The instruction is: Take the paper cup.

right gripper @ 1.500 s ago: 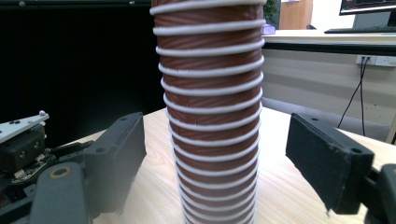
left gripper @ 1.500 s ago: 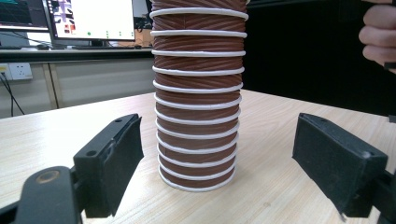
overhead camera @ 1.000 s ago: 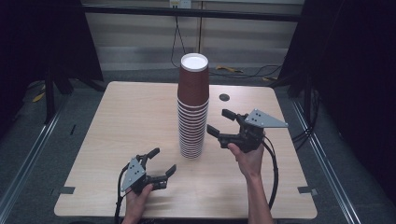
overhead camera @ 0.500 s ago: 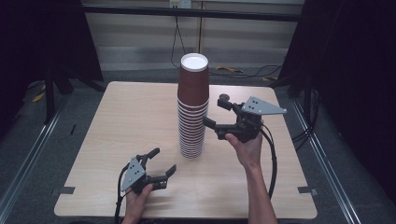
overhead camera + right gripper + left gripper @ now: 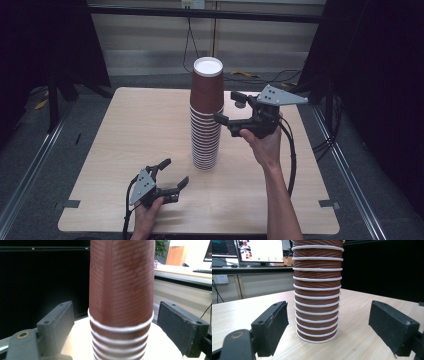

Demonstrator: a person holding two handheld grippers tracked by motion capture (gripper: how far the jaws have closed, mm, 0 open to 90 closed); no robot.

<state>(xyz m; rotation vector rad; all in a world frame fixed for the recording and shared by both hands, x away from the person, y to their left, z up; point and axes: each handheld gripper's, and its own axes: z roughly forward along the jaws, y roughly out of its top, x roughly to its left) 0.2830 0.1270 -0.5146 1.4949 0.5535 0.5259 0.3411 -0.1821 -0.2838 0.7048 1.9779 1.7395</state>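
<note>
1. I stand at a pale wooden table (image 5: pixel 125 130), a two-jaw gripper in each hand, my forearms coming in from the near edge.
2. A tall stack (image 5: pixel 206 127) of upside-down brown paper cups stands upright near the middle of the table. White rims ring its lower part like stripes.
3. The top cup (image 5: pixel 207 85) shows its full ribbed brown side and its round white base, which faces up.
4. My right gripper (image 5: pixel 233 106) is raised off the table, just to the right of the stack, level with the lower part of the top cup. Its jaws point left toward the stack.
5. Its jaws are released and spread wide. In the right gripper view the top cup (image 5: pixel 121 287) stands between the two black pads, with a gap on each side; the pads (image 5: pixel 58 325) do not touch it.
6. My left gripper (image 5: pixel 172 174) sits low at the near left of the table, well apart from the stack, its jaws pointing toward it.
7. Its jaws are also released, with nothing between them. In the left gripper view the base of the stack (image 5: pixel 317 302) rests on the table farther off, seen between the two pads.
8. A black cable (image 5: pixel 291 160) trails from the right gripper down beside my forearm.
</note>
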